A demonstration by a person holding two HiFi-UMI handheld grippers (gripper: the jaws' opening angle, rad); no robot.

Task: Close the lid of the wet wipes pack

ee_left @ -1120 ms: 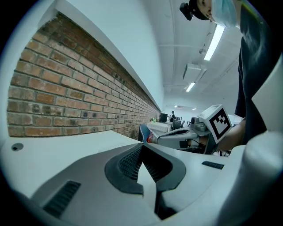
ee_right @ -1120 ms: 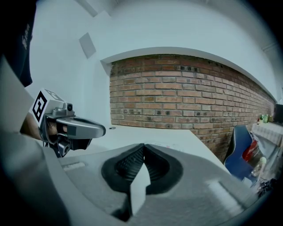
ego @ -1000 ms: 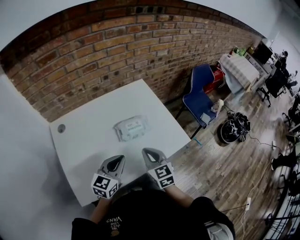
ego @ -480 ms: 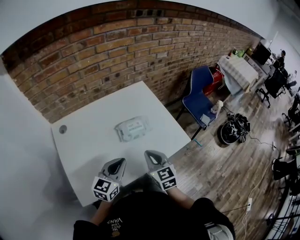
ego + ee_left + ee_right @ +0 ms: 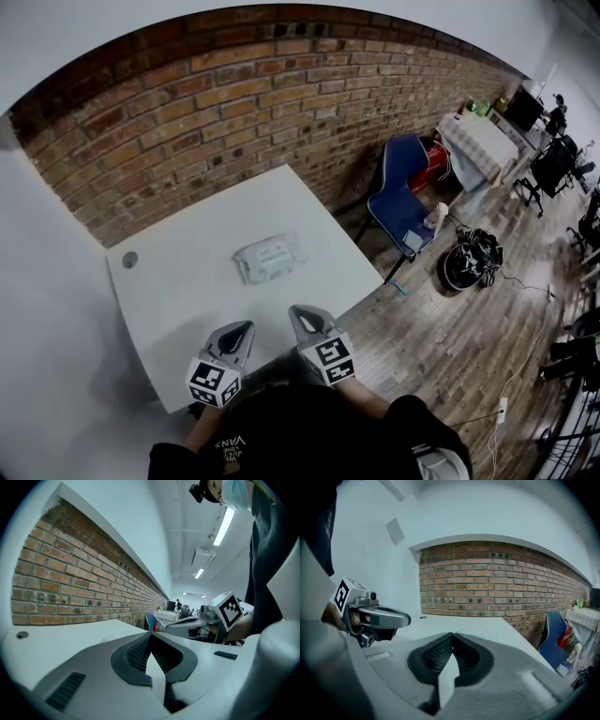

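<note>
The wet wipes pack [image 5: 269,259] lies flat on the white table [image 5: 187,281], near its middle; its lid looks flat, though it is too small to be sure. In the right gripper view the wet wipes pack [image 5: 478,633] shows just past the jaw tips. Both grippers hover over the table's near edge, well short of the pack. My left gripper [image 5: 241,329] is shut with nothing in it, its jaw tips [image 5: 149,633] meeting. My right gripper [image 5: 302,313] is shut and empty too, tips [image 5: 452,634] together. Each gripper appears in the other's view.
A brick wall [image 5: 234,103] runs behind the table. A small round cap [image 5: 129,260] sits in the table's far left corner. A blue chair [image 5: 398,192] stands right of the table, with a dark bag [image 5: 472,258] and cables on the wooden floor beyond.
Both grippers stay shut and close to the near table edge; the left has drifted slightly. The pack has not moved.
</note>
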